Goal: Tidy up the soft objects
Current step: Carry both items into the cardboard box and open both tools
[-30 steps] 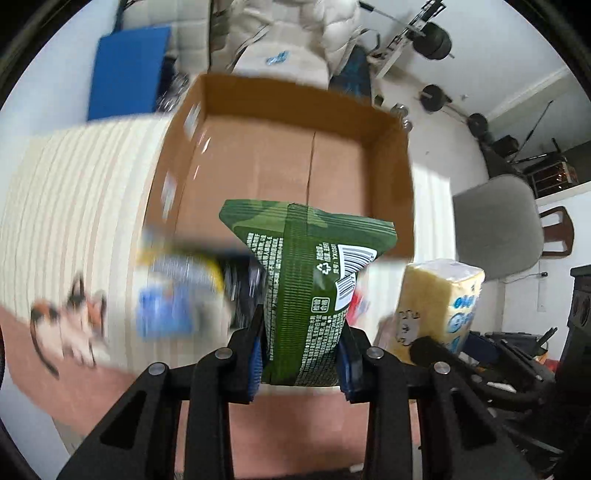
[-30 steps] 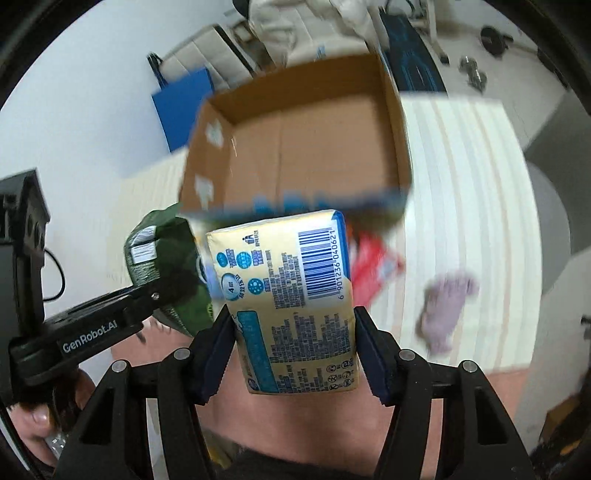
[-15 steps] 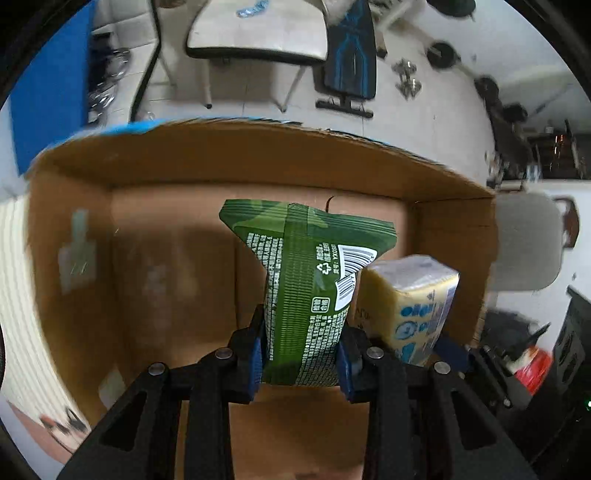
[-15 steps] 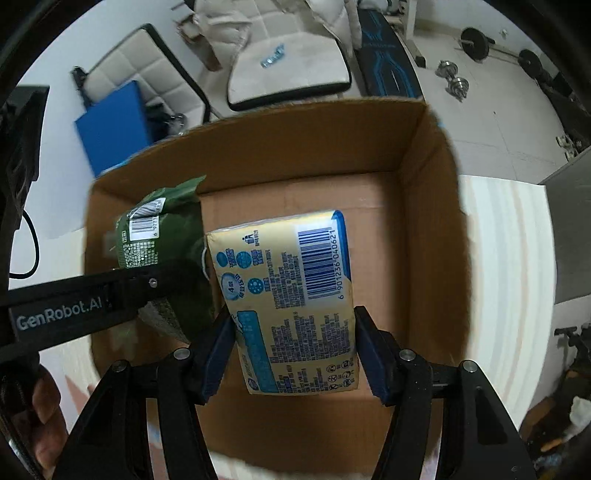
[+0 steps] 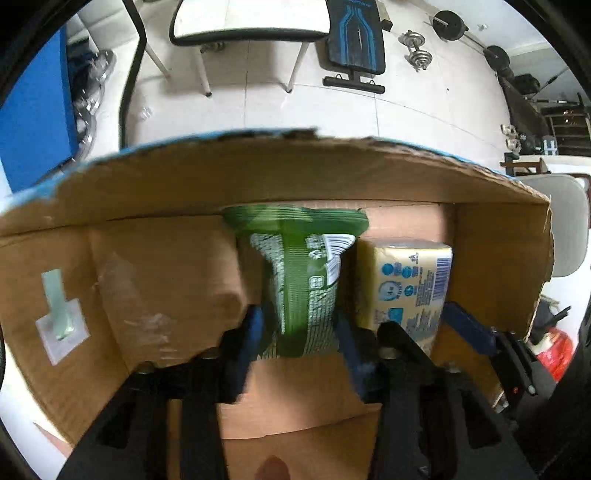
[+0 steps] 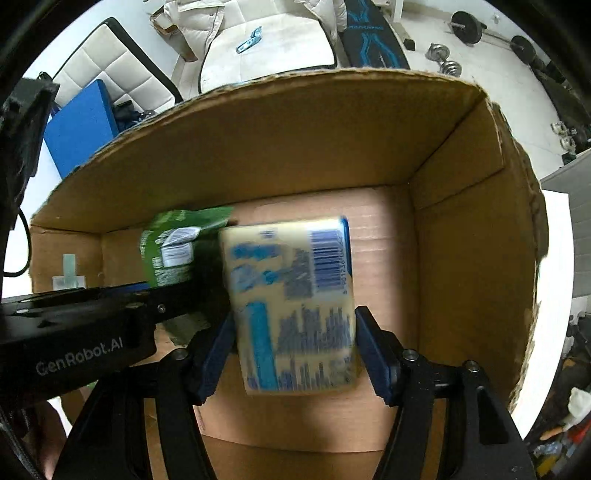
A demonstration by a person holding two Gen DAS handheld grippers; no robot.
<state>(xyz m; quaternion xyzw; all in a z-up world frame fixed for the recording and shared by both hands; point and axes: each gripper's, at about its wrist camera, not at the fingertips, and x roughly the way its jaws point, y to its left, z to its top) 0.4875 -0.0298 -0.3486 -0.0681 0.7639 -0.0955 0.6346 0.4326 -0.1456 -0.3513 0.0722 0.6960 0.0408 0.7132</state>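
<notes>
An open cardboard box (image 5: pixel 147 184) fills both views, and both grippers point down into it. In the left wrist view a green snack packet (image 5: pixel 299 280) stands between the blue pads of my left gripper (image 5: pixel 299 332). Its jaws are opening, with a gap on each side of the blurred packet. Just right of it is a yellow tissue pack (image 5: pixel 410 280). In the right wrist view that yellow tissue pack (image 6: pixel 295 295) is blurred between the pads of my right gripper (image 6: pixel 291 343). These jaws are also opening, and the pads sit just off the pack's sides. The green packet (image 6: pixel 173 251) is at its left.
The box walls (image 6: pixel 295 147) rise close around both grippers, nearest on the right side (image 6: pixel 480 258). Beyond the box stand a white chair (image 5: pixel 251 22), a weight bench (image 5: pixel 354 40), dumbbells (image 5: pixel 419 55) and a blue panel (image 5: pixel 33 122). A grey chair (image 5: pixel 565 229) stands at the right.
Both grippers came from above the table down into the box. Both pairs of jaws have spread, and the green packet and the yellow pack now blur as they slip from the pads.
</notes>
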